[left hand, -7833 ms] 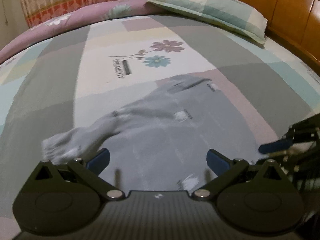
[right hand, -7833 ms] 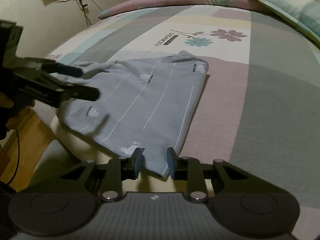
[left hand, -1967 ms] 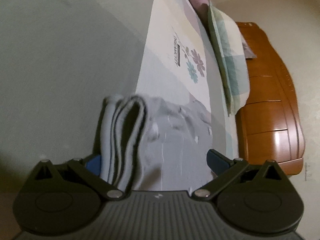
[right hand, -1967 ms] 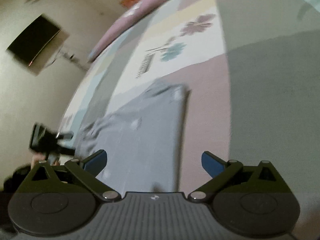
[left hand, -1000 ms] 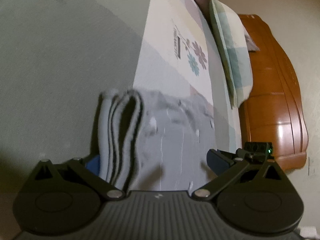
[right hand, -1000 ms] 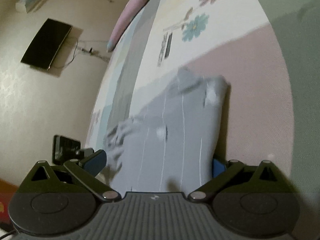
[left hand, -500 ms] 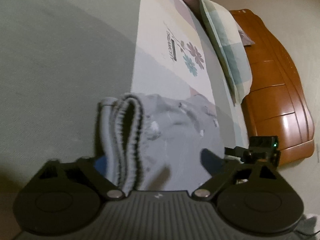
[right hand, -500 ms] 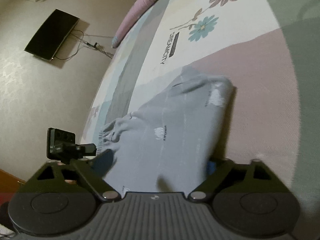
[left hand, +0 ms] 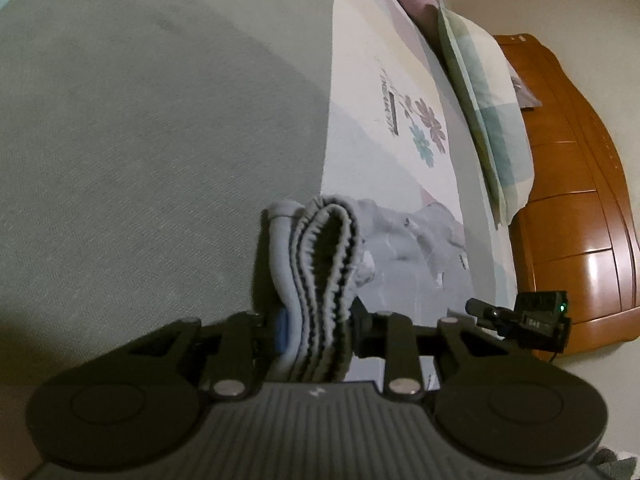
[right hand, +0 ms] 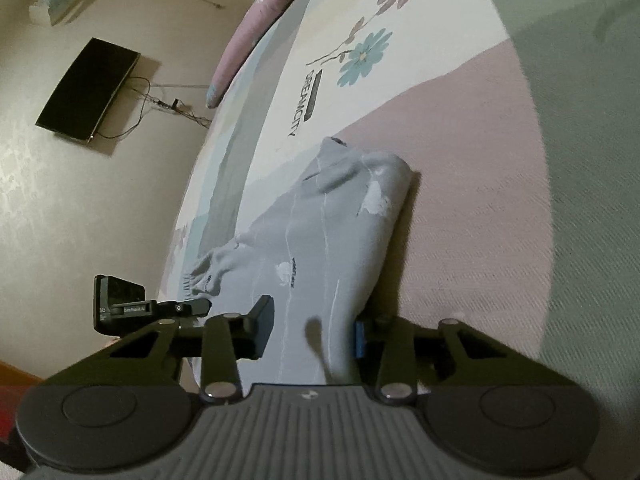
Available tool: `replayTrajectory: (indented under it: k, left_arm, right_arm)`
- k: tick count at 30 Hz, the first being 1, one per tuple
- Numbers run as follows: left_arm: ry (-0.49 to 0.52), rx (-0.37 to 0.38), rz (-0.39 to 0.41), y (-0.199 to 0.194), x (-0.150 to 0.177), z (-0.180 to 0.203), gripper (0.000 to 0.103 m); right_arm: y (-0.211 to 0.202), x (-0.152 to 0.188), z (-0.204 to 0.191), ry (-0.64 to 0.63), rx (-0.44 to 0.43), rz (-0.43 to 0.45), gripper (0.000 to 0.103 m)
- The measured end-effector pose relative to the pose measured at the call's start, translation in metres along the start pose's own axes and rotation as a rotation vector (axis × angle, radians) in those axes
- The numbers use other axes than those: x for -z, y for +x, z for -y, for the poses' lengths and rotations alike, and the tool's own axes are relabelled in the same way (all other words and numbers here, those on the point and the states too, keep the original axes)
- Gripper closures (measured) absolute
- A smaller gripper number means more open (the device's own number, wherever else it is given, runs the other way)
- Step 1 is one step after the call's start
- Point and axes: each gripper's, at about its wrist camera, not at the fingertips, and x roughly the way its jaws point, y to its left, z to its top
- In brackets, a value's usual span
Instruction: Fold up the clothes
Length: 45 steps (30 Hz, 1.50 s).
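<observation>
- Where the grey garment [right hand: 320, 240] lies on the patchwork bedspread [right hand: 500, 160], it stretches from both grippers toward the flower print [right hand: 360, 56], its far end bunched on the pink patch.
- The left gripper [left hand: 318, 330] pinches the ribbed cuff end of the garment [left hand: 320, 272]; the stacked ribbed layers stand up between its two fingers, which press in on them from both sides.
- The right gripper [right hand: 310, 330] has its fingers closed in around the near hem of the garment; cloth fills the gap between them, but whether the pads actually squeeze it cannot be told.
- In the right wrist view, the left gripper's black body [right hand: 120, 304] shows just beside the sleeve end, at the bed's edge.
- In the left wrist view, the right gripper's body [left hand: 532, 320], with a small green light, sits at the garment's other side.
- A checked pillow [left hand: 488, 112] lies at the head of the bed against the wooden headboard [left hand: 572, 208], well apart from the garment.
- A dark wall-mounted screen [right hand: 88, 90] with trailing cables [right hand: 160, 98] hangs beyond the bed.
</observation>
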Motion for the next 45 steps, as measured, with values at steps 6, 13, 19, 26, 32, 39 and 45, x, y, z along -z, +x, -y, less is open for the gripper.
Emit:
replayTrajectory:
  k: [6, 13, 19, 26, 32, 39, 45]
  left_arm:
    - [0.001, 0.008, -0.009, -0.004, 0.009, 0.001, 0.072]
    - [0.004, 0.022, -0.009, 0.005, 0.003, 0.003, 0.072]
    - [0.069, -0.057, 0.011, 0.002, 0.009, 0.020, 0.076]
    - [0.133, -0.120, 0.025, -0.007, 0.014, 0.038, 0.078]
    - [0.179, -0.153, 0.040, -0.014, 0.014, 0.060, 0.079]
    - [0.254, -0.155, 0.053, -0.017, 0.012, 0.099, 0.080]
    - [0.341, -0.148, 0.035, -0.003, 0.009, 0.143, 0.080]
  right_arm:
    - [0.000, 0.011, -0.004, 0.018, -0.004, -0.048, 0.063]
    - [0.010, 0.005, 0.009, 0.067, 0.010, -0.035, 0.097]
    - [0.009, 0.012, -0.002, 0.018, 0.059, -0.003, 0.096]
    - [0.006, 0.017, -0.026, -0.066, 0.120, 0.029, 0.094]
    - [-0.007, 0.019, -0.044, -0.112, 0.088, 0.068, 0.094]
    - [-0.026, 0.027, -0.064, -0.170, 0.071, 0.103, 0.094]
    - [-0.056, 0.034, -0.070, -0.195, 0.074, 0.157, 0.093]
